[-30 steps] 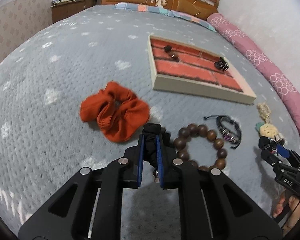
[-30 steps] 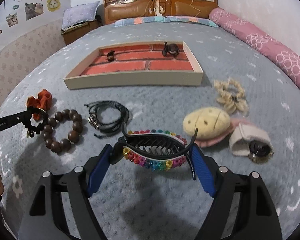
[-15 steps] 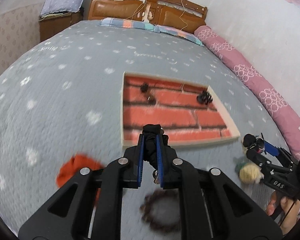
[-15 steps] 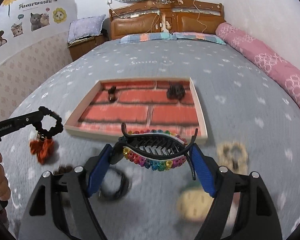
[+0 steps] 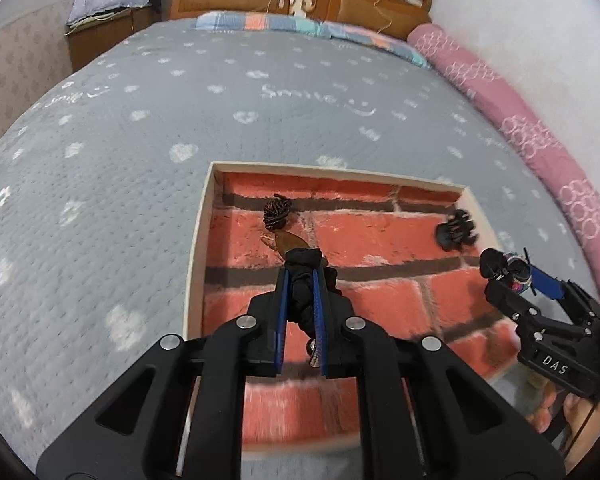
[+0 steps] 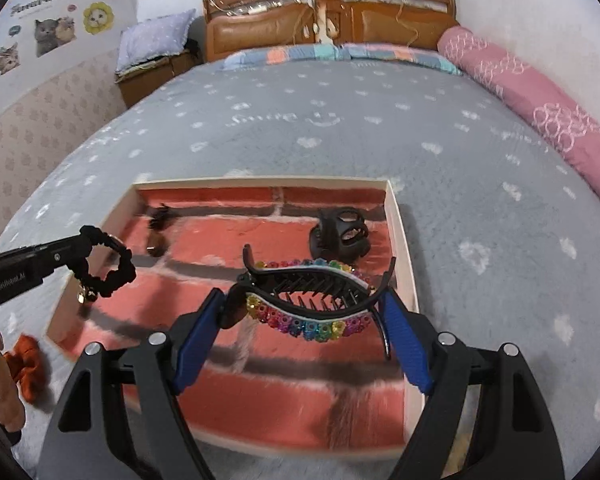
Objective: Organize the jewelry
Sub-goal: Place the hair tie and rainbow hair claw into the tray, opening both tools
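Left gripper (image 5: 300, 292) clenched on a black fabric scrunchie (image 6: 108, 264); right gripper (image 6: 304, 312) grasps a long rainbow-beaded claw clip (image 6: 308, 300) crosswise by its ends; both held over the brick-patterned shallow tray (image 6: 400, 240), right nearer its right wall.

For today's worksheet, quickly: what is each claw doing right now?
Left claw: shut on the small black fabric scrunchie.
Right claw: shut on the long black hair clip with rainbow beads.
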`<act>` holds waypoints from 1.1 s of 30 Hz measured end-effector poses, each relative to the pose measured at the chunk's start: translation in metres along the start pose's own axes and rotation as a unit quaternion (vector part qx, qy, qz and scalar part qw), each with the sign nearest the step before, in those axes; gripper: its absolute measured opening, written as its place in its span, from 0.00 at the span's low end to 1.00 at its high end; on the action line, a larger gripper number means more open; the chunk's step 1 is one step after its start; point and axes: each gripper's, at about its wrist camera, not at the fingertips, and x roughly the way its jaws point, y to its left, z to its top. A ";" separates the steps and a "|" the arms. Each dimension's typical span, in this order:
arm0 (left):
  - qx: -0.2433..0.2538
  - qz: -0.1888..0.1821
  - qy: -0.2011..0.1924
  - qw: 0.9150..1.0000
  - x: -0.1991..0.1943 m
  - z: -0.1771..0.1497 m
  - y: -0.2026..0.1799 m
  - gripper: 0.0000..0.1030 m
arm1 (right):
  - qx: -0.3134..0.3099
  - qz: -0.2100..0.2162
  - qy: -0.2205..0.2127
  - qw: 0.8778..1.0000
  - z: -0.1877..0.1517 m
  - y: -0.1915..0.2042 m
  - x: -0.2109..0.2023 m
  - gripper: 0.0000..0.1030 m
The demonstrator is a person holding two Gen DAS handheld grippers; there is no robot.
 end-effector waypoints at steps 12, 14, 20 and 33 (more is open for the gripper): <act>0.013 0.039 0.031 0.999 0.047 0.002 0.014 0.10 | -0.024 -0.034 0.027 0.999 0.002 -0.005 0.039 0.75; 0.014 0.045 0.035 0.998 0.051 0.000 0.015 0.10 | -0.024 -0.035 0.030 0.999 0.002 -0.006 0.040 0.75; 0.019 0.056 0.040 0.997 0.056 -0.003 0.017 0.11 | -0.037 -0.053 0.040 0.997 0.002 0.000 0.042 0.75; 0.030 0.062 0.009 0.998 0.016 -0.010 0.016 0.54 | -0.022 -0.042 0.020 0.999 0.002 -0.007 0.011 0.86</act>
